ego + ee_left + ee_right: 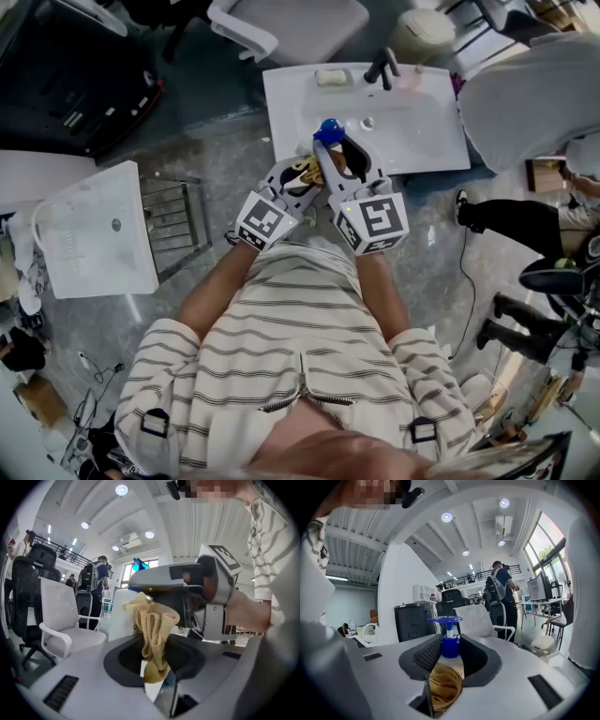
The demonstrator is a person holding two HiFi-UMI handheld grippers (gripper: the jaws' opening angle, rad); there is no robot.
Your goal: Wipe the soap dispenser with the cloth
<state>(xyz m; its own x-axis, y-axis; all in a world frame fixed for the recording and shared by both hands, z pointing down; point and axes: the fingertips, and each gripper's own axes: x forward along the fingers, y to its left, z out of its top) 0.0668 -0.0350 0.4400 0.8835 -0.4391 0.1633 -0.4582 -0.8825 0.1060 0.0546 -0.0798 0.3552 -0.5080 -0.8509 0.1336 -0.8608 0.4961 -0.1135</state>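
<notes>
Wiping works best w/ right gripper clamped firm on soap dispenser, held over sink edge. Left gripper, pinching cloth, should rub bottle's side w/ light pressure, no twisting.

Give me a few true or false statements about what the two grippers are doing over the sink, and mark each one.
1. The right gripper is clamped on the soap dispenser. True.
2. The dispenser's pump top is red. False: it is blue.
3. The left gripper grips a yellowish cloth. True.
4. The cloth lies in the basin of the sink. False: it hangs bunched in the left gripper's jaws, up beside the dispenser.
5. A dark faucet stands at the sink's far edge. True.
</notes>
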